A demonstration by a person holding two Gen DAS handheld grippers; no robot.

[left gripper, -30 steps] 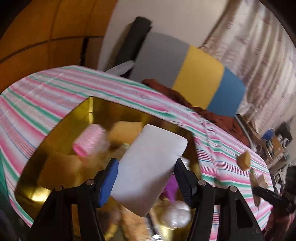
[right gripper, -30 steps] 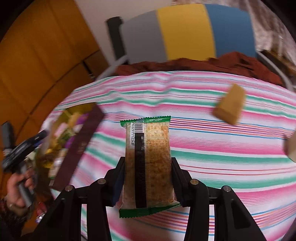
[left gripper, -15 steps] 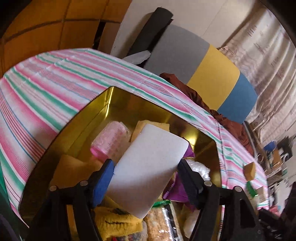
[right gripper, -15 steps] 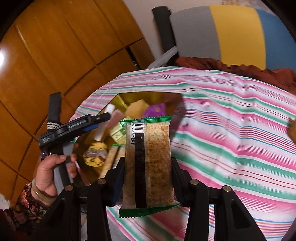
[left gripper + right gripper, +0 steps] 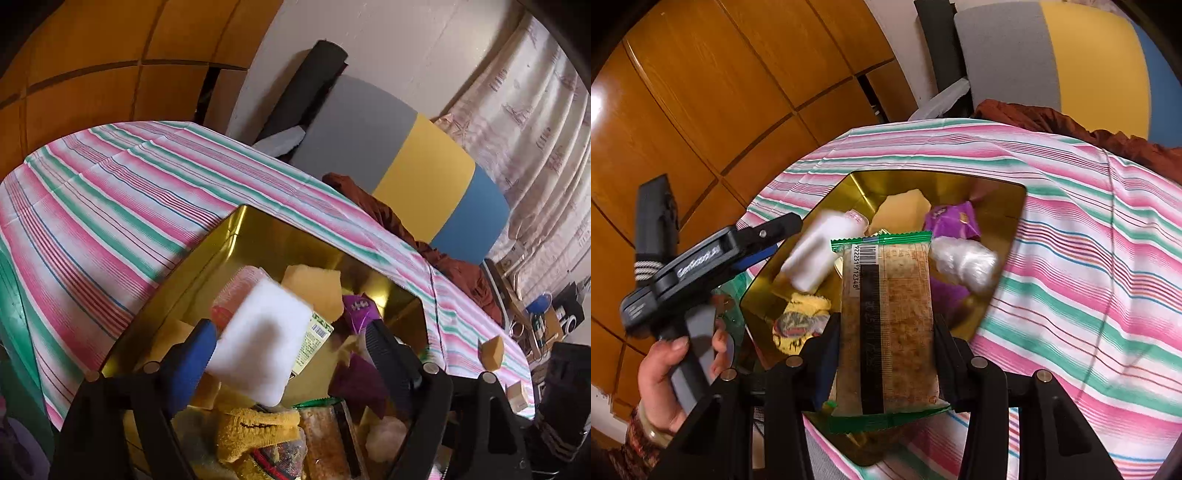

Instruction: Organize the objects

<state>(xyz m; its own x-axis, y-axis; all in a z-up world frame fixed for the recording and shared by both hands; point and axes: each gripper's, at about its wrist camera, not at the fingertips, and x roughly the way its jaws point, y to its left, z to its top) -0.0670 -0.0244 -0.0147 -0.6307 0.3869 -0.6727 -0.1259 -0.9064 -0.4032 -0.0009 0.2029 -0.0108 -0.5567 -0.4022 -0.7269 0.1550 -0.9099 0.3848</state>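
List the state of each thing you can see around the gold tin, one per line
left gripper: jaws opening, pads off the white sponge
white sponge: released, blurred, dropping over the tin
right gripper: shut on the cracker packet
cracker packet: sealed, held above the tin
gold tin: open, partly filled
yellow cloth: crumpled in the tin

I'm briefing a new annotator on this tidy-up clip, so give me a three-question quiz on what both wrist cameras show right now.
1. True or false: the left tongs still clamp the white rectangular foam pad.
2. What do the right tongs hold? A) purple foil packet B) green-edged cracker packet C) yellow knitted cloth
3. Fill in: loose items are collected in the ___-coloured metal tin.

Key:
1. False: the jaws are opening and the pad is dropping free between them.
2. B, the green-edged cracker packet, above the tin.
3. Gold.
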